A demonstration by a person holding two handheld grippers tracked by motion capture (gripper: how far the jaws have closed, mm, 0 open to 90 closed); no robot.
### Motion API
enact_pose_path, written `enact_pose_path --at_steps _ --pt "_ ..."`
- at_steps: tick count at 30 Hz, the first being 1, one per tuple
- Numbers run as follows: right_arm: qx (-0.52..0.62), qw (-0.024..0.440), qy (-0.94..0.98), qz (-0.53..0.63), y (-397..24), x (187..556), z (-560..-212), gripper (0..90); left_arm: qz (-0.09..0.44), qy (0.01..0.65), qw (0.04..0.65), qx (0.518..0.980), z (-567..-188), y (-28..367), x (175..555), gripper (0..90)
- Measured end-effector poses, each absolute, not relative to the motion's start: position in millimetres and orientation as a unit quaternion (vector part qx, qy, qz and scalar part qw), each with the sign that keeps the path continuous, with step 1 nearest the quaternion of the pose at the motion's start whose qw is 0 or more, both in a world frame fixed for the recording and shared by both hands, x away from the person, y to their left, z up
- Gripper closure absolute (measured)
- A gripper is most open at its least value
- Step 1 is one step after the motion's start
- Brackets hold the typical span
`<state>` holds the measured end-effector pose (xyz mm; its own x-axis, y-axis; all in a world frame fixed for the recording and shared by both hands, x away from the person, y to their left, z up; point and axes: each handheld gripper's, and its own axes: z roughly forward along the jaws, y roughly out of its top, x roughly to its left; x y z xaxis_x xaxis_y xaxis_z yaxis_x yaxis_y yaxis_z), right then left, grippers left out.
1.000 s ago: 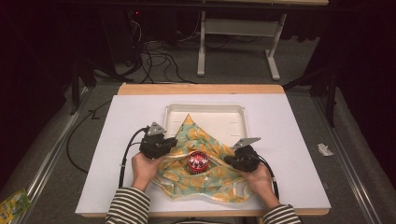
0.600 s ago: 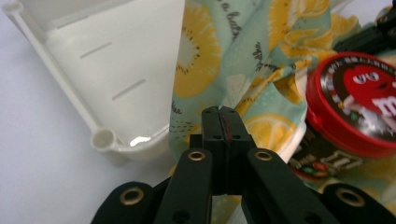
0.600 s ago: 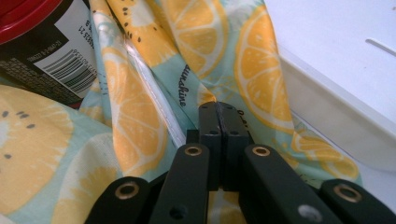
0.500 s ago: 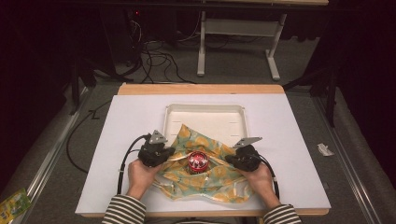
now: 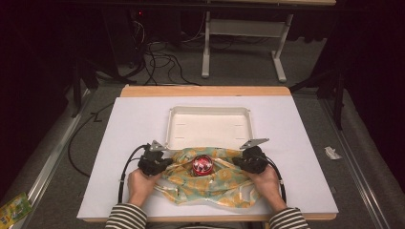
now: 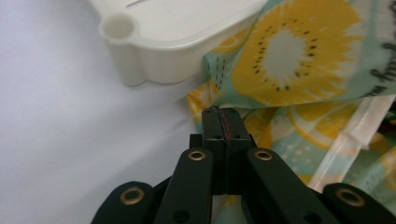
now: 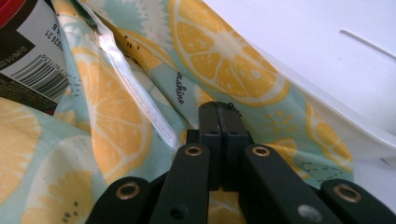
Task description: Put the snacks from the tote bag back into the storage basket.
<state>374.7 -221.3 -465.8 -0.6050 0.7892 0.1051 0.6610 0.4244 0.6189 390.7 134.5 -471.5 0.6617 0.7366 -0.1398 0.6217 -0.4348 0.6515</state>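
A lemon-print cloth lies near the front of the white table, with a red can standing on its middle. My left gripper is shut on the cloth's left edge and my right gripper on its right edge. The far hem runs between them along the white tray. In the left gripper view the shut jaws meet a cloth fold beside the tray's corner. In the right gripper view the jaws sit in cloth, with the can's label at upper left and the tray wall at right.
The white board has bare room to the left, right and behind the tray. Cables and a desk frame lie on the floor beyond. A green packet and a paper scrap lie on the floor.
The cloth's far corner, which stood up in a peak over the tray's front, has come down flat. My left hand has sunk toward the table. The right hand has kept still.
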Motion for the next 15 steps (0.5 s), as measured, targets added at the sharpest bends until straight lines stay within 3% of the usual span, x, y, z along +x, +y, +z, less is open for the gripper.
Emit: enact_pose_path --at_steps 4,6,14,15 --pt "0.429 0.101 0.838 0.321 -221 374 -464 90.0 0.090 0.400 0.343 0.845 -471 135 388 90.0" --pt "0.422 0.108 0.835 0.336 -222 369 -458 83.4 0.093 0.396 0.344 0.846 -471 135 387 90.0" --pt "0.407 0.138 0.816 0.386 -227 357 -433 72.3 0.097 0.394 0.345 0.846 -472 133 387 90.0" --pt "0.403 0.146 0.811 0.398 -227 357 -426 66.6 0.097 0.393 0.346 0.847 -472 133 387 90.0"
